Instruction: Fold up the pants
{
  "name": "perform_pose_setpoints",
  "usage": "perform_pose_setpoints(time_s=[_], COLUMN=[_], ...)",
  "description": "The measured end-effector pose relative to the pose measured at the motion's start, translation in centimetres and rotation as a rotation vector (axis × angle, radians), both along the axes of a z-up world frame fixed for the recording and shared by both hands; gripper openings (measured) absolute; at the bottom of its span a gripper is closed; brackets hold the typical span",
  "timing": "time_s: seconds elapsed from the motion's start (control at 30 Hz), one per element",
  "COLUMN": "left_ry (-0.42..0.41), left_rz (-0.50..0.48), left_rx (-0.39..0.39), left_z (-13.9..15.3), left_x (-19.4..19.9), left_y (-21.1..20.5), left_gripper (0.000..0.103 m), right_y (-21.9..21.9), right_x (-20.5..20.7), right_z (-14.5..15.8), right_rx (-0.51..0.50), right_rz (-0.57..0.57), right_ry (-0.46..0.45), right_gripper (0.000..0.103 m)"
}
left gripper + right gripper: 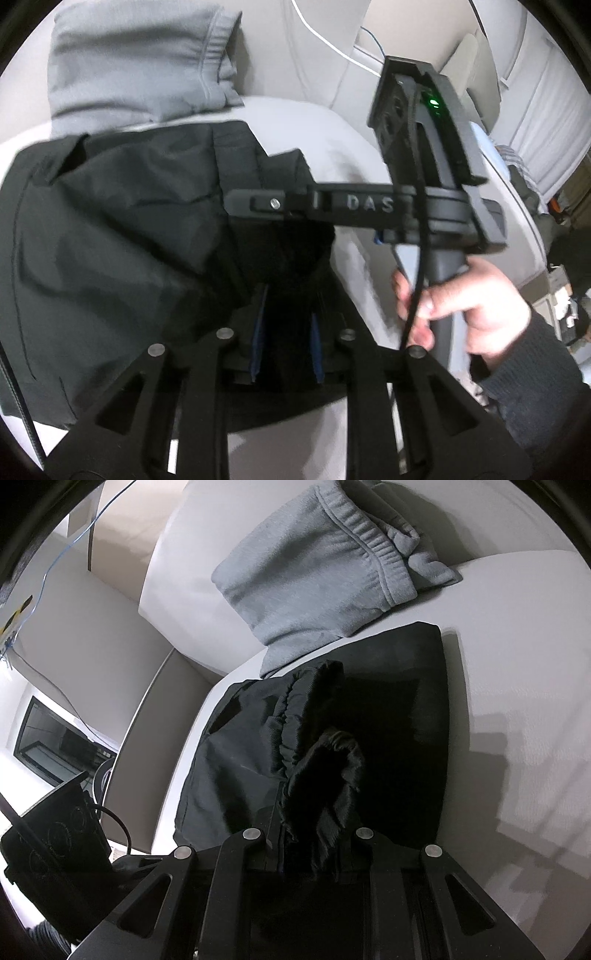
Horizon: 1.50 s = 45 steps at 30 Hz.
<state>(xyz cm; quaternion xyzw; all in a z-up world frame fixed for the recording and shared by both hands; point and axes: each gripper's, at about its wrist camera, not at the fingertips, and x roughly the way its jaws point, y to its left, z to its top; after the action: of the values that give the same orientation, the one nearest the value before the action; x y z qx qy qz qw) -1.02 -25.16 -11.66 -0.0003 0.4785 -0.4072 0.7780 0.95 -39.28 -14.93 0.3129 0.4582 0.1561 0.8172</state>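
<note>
- Left gripper (286, 347): fingers with blue pads (258, 332) set a little apart, black cloth dark between them; cannot tell whether clamped on it or merely over it.
- Black pants (122, 236) directly ahead of and under that gripper, spreading out to its left in a broad, creased panel on the white surface (332, 147).
- Right gripper (266, 203), seen from the left wrist view, reaching in sideways from the right, its tip at the upper edge of the black cloth; gripped at the handle by the right hand (476, 306).
- Right gripper (317, 849) in its own view: a bunched, ribbed fold of the black pants (325, 760) pinched between the fingers, closed on it and lifted above the flat part.
- Rest of the black pants beyond and to either side of that gripper, lying flat, a squared-off folded edge at the far right.
- Folded gray sweatpants (310, 576) farther out, past the black pair, elastic waistband toward the right, near edge touching or just overlapping the black cloth.
- White surface (517, 664) under both garments, open to the right.
- Left gripper's body (55, 853) low at the left edge of the right wrist view.
- Thin cable (55, 554) beyond, along the beige wall.
</note>
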Motion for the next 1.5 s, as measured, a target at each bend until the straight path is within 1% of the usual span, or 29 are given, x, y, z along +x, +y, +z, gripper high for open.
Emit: perform_pose_setpoints(time_s=[0.07,0.1,0.23,0.3,0.33,0.4,0.43,0.5,0.57,0.6,0.63,0.67,0.7,0.73,0.8,0.83,0.9,0.97,1.03,1.13,1.17,1.3,1.33,1.43,1.5], left_ry=[0.018,0.018,0.033,0.032,0.033,0.042,0.054,0.071,0.038,0.022,0.010,0.005,0.008,0.016,0.031,0.031,0.072,0.107,0.122,0.139,0.150,0.179,0.180,0.149,0.126], left_rz=[-0.017,-0.021,-0.016,-0.011,-0.011,-0.022,-0.039,-0.099,-0.151,-0.148,-0.130,-0.097,-0.050,-0.007,0.039,0.061,0.067,0.060,0.035,-0.011,-0.018,0.004,0.008,-0.006,-0.013], left_rx=[0.003,0.003,-0.028,-0.041,-0.045,-0.076,-0.107,-0.168,-0.199,-0.210,-0.230,-0.247,-0.254,-0.243,-0.244,-0.233,-0.235,-0.214,-0.203,-0.172,-0.151,-0.122,-0.119,-0.101,-0.117], left_z=[-0.1,-0.1,0.0,0.0,0.0,0.2,0.3,0.9,1.6,2.0,2.2,2.3,2.2,2.0,1.6,1.3,0.4,-0.6,-1.2,-1.8,-2.3,-3.9,-4.1,-3.6,-3.0], left_x=[-0.2,-0.2,0.3,0.7,0.9,1.1,1.1,0.7,0.0,0.0,0.1,0.4,1.0,1.4,1.9,2.3,2.8,2.9,2.5,1.7,1.5,1.6,1.5,1.1,0.8], left_y=[0.3,0.5,1.5,1.8,1.7,1.9,2.0,2.1,2.2,2.1,2.3,2.5,2.6,2.7,2.9,2.8,2.4,1.8,1.3,0.1,-0.3,-0.8,-0.9,-1.3,-1.3], left_gripper=[0.017,0.017,0.021,0.021,0.021,0.021,0.021,0.022,0.033,0.042,0.043,0.043,0.043,0.043,0.042,0.031,0.016,0.016,0.016,0.016,0.016,0.017,0.017,0.017,0.017], right_y=[-0.2,-0.3,-1.1,-1.6,-1.8,-2.3,-2.6,-3.0,-3.1,-3.1,-3.0,-2.9,-2.9,-2.8,-2.5,-2.5,-2.3,-2.3,-2.4,-3.0,-3.1,-3.2,-3.3,-3.8,-4.3], right_x=[0.0,0.0,-0.5,-0.8,-1.0,-1.3,-1.4,-1.6,-1.7,-1.7,-1.6,-1.5,-1.4,-1.2,-0.8,-0.7,-0.3,-0.1,0.0,0.1,0.1,0.1,-0.1,-1.0,-1.8], right_z=[-0.4,-0.6,-0.7,-0.4,-0.3,0.0,0.0,-0.1,-0.2,-0.3,-0.2,-0.1,0.0,0.2,0.7,0.9,1.2,1.0,0.4,-0.5,-0.6,-0.4,-0.1,1.2,2.0], right_rx=[0.009,0.012,0.038,0.044,0.043,0.049,0.055,0.063,0.064,0.062,0.052,0.042,0.039,0.037,0.014,0.007,-0.003,-0.019,-0.038,-0.027,-0.017,-0.040,-0.057,-0.083,-0.078], right_rz=[0.010,0.013,0.015,0.013,0.008,-0.005,-0.014,-0.034,-0.045,-0.048,-0.054,-0.061,-0.065,-0.070,-0.074,-0.074,-0.078,-0.082,-0.098,-0.124,-0.126,-0.129,-0.134,-0.146,-0.150], right_ry=[-0.001,-0.003,0.008,0.015,0.015,0.013,0.011,0.006,-0.009,-0.017,-0.027,-0.037,-0.040,-0.049,-0.076,-0.089,-0.116,-0.116,-0.115,-0.103,-0.102,-0.101,-0.100,-0.123,-0.140], right_gripper=[0.018,0.019,0.024,0.031,0.032,0.034,0.034,0.034,0.034,0.030,0.027,0.024,0.023,0.023,0.023,0.022,0.022,0.022,0.022,0.022,0.022,0.022,0.023,0.023,0.023])
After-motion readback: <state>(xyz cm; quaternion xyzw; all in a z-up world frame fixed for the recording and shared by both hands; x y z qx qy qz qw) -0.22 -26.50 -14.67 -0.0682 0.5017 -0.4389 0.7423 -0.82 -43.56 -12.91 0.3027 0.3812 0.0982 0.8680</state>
